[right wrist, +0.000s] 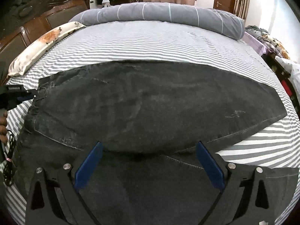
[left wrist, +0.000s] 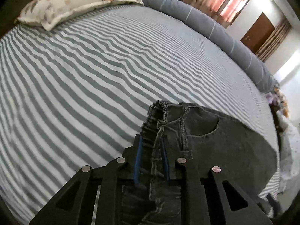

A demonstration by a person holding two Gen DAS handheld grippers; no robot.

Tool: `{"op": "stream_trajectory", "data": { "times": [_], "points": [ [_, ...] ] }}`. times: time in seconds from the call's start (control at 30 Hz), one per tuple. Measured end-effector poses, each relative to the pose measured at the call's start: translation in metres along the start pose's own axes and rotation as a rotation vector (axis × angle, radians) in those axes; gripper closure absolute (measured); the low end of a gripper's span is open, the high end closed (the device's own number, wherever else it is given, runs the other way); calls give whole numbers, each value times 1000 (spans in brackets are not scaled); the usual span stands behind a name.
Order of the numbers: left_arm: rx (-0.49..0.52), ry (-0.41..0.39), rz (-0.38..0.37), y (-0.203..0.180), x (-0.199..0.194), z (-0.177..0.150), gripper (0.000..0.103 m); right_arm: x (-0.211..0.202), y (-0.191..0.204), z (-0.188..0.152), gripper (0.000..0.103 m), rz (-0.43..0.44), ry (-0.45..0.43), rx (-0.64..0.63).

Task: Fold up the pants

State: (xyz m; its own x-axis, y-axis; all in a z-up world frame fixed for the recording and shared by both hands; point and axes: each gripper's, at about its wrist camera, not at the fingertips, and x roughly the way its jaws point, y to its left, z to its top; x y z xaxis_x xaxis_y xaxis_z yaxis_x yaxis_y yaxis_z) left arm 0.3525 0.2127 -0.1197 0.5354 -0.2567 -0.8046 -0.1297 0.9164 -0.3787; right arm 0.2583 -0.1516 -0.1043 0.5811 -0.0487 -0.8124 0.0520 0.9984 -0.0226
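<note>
Left claw (left wrist: 151, 148), nearly closed, pinches the waistband of the pants (left wrist: 215, 140). Right claw (right wrist: 149, 150) stands wide above them, gripping nothing. Only the right view shows the legs laid across the bed (right wrist: 150, 43).

Dark denim pants (right wrist: 150, 103) lie spread, seemingly folded lengthwise, on bed.

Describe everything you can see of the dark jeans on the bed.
The jeans are dark grey, faded denim with pale stitched seams, an elastic gathered waistband and a curved front pocket. They lie spread on the striped bedsheet, one leg stretched flat across it and the other nearer the camera. The left gripper is shut on the bunched waistband. The right gripper hangs open above the nearer leg, gripping nothing.
</note>
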Motion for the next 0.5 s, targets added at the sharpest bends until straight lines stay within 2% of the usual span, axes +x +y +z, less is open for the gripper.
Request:
{"op": "stream_trajectory", "data": {
  "times": [0.13, 0.3, 0.4, 0.5],
  "points": [
    [-14, 50, -75, -1, 16, 7, 82, 10, -2, 2, 4, -3, 16, 9],
    [19, 60, -86, -11, 22, 12, 82, 17, 2, 12, 4, -10, -1, -15],
    [-43, 48, -176, -7, 22, 18, 82, 23, 9, 19, 4, -9, -6, -48],
    [-32, 26, -244, -9, 19, 18, 82, 27, 16, 28, 4, 2, -7, -84]
  ]
}}
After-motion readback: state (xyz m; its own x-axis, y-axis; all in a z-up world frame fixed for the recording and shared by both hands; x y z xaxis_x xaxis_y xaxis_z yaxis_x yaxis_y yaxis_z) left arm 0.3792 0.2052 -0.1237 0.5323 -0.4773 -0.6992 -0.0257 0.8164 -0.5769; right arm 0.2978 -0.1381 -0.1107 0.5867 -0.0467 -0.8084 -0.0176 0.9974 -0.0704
